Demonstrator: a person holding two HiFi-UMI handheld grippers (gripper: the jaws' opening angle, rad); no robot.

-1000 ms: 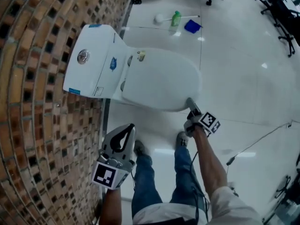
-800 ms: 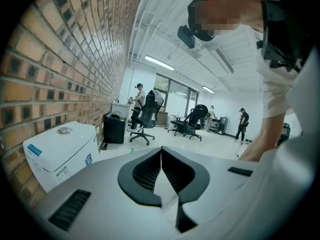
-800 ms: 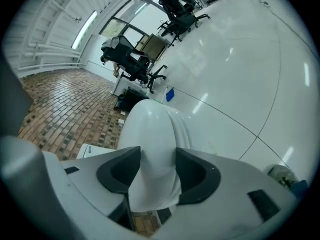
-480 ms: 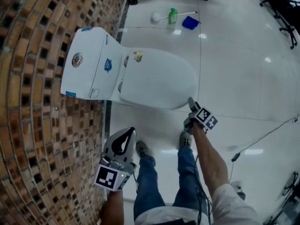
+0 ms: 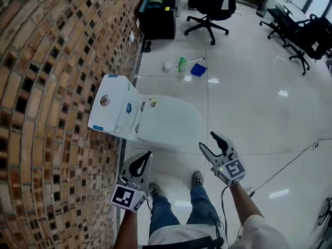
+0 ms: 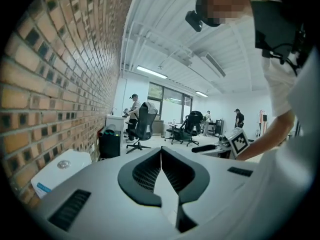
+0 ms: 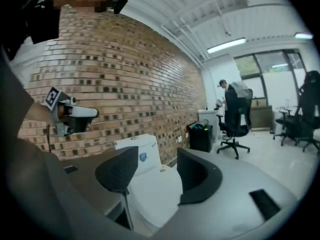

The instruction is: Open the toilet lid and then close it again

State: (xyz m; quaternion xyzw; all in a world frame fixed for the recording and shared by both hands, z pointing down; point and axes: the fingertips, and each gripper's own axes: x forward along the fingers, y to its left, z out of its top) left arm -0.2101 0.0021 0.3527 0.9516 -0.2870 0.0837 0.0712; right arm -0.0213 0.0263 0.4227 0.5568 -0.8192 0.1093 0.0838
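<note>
The toilet lid lies shut, well below my pressed-together left gripper and my right gripper, whose empty jaws have just been opening and stand spread, so I'd lower the right squarely to its front lip.

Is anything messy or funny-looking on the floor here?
Yes. A green bottle, a white brush and a blue thing sit loose on the open floor beyond the toilet. The toilet itself looks fine.

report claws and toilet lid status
Left claw shut, empty. Right claw open, jaws just been opening, nothing between. Toilet lid down, claws off it. Nothing blocking.
</note>
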